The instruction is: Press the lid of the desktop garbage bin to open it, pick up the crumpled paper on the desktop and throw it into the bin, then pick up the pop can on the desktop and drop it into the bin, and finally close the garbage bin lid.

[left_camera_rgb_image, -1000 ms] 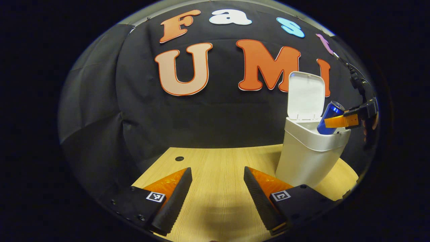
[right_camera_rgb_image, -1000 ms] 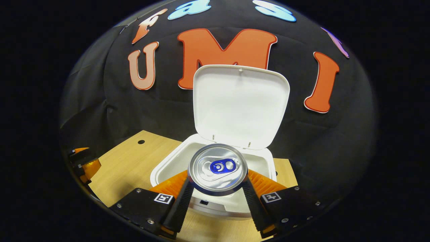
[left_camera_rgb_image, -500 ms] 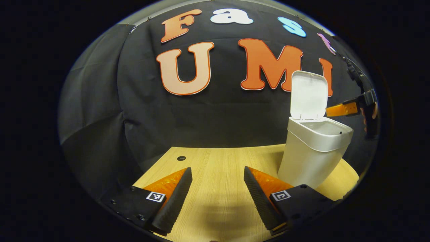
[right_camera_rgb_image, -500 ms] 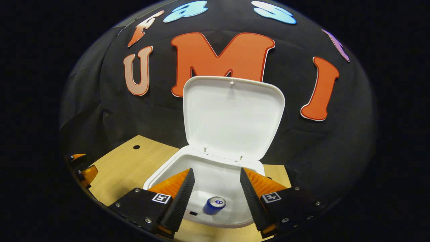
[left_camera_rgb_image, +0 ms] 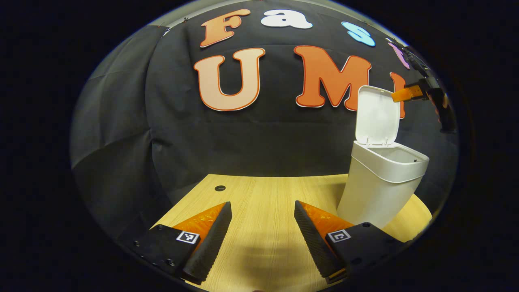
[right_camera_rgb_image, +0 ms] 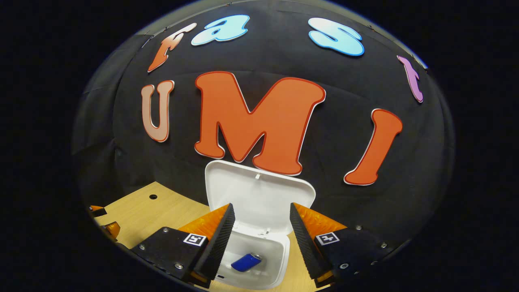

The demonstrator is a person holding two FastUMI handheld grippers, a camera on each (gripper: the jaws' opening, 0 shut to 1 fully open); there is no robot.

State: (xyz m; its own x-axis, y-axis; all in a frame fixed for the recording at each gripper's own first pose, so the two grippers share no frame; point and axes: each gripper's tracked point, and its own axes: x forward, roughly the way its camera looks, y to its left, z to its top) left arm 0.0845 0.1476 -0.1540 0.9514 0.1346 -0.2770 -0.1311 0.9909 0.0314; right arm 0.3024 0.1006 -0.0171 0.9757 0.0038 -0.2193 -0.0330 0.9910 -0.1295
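Right gripper (right_camera_rgb_image: 259, 239): its jaws stand open with nothing between them. You hold it high above the bin, looking down into the opening.
Pop can (right_camera_rgb_image: 246, 262): it lies on its side at the bottom of the white garbage bin (left_camera_rgb_image: 379, 190), so the drop counts as done.
Crumpled paper: I cannot make it out inside the bin; the desktop (left_camera_rgb_image: 263, 202) in front of you carries none.
Step in hand: closing the lid (right_camera_rgb_image: 259, 194), judged from the can lying inside and the lid standing upright on its rear hinge.
How to close: bring the right gripper behind the lid's top edge, then push that edge forward and down over the opening. Use one finger's flat face, not the tip.
Pressure: finish with a firm press near the front of the lid, where the latch likely sits. Press straight down so the bin does not tip or slide.
Left gripper (left_camera_rgb_image: 263, 239): its jaws are open and empty, low over the desktop, well apart from the bin. You may keep it parked or steady the bin's wall with it.
Far side, left gripper view: the right gripper (left_camera_rgb_image: 405, 94) shows just beside the lid's (left_camera_rgb_image: 377, 115) upper corner, near enough to start the push.
Risk: a push from the side could twist the hinge; approach square.
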